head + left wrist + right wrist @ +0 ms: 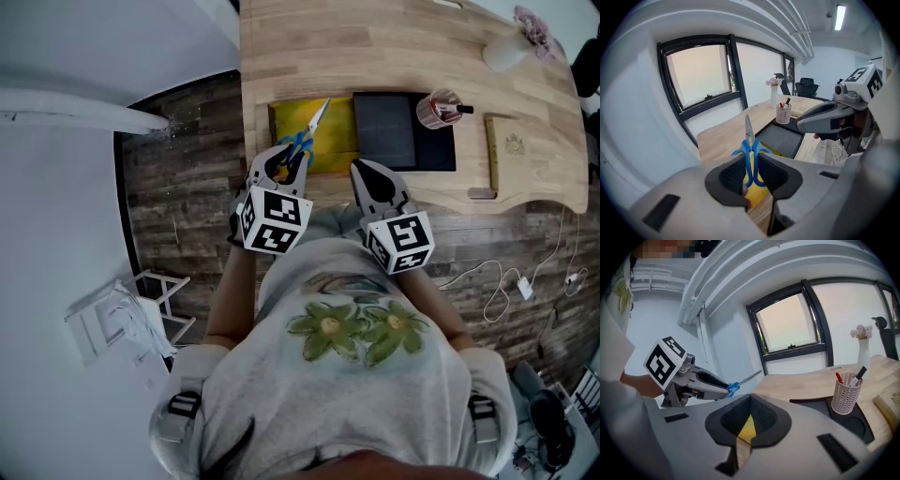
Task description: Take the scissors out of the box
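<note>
Over the box (342,141), holding scissors (749,140) by handles in left gripper (751,161); right gripper (750,397) closed, empty. Probably mid-removal; next, setting aside.

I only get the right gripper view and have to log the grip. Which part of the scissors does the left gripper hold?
Observer: The left gripper view shows the left gripper shut on the scissors at the blue handle loops, with the blades sticking out ahead.
Operator: Where are they relative to the box?
Observer: In the head view they sit over the yellow box, blades pointing away from the person.
Operator: And my own gripper from above?
Observer: The right gripper is near the box's near right corner, beside the left gripper and apart from the scissors.
</note>
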Motion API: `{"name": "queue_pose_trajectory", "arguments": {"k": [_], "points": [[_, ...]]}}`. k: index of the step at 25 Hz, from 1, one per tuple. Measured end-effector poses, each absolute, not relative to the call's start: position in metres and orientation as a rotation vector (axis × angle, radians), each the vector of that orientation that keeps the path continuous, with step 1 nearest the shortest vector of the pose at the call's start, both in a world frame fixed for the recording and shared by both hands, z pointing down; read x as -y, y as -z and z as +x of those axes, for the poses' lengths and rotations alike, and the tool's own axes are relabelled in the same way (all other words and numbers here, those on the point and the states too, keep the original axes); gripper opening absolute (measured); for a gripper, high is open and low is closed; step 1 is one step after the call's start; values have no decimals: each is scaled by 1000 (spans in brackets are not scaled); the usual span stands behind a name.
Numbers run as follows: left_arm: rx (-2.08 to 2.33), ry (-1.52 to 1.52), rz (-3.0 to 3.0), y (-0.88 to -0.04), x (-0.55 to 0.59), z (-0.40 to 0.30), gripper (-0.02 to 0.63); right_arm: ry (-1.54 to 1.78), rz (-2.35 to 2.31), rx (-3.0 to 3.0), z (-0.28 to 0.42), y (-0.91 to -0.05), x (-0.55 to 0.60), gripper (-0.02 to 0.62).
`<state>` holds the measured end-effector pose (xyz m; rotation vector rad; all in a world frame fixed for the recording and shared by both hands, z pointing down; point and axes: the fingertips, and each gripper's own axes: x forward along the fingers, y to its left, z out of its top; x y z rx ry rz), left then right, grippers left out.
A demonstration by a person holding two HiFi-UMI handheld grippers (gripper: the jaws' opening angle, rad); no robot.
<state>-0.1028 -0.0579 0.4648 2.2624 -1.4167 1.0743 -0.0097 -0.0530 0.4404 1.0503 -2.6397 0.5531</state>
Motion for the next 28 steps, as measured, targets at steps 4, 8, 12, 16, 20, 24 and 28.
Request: {"name": "queue_pose_trajectory", "arguments": {"k": [4, 8, 12, 16, 20, 24, 28], "points": [[1414, -1075, 2273, -462, 53, -100, 91, -530, 1034, 2643, -12, -438, 47, 6], [1408, -1081, 2286, -461, 47, -97, 91, -524, 1042, 2645, -11, -437, 42, 6], [1413, -1078, 2295, -459, 44, -95, 91, -516, 1060, 2641, -7, -436, 39, 6], [1414, -1079, 2302, -459, 40, -94, 91, -512, 1072, 2637, -3, -434, 33, 6], [1422, -1064, 2310, -455, 39, -91, 91, -508, 1076, 2637, 0, -433, 30, 6], [1422, -1063, 2311, -453, 36, -89, 91, -504, 1080, 2640, 2, -431, 26, 6], [1422, -1065, 2303, -452, 29, -88, 91, -506, 1076, 2643, 4, -429, 19, 6]]}}
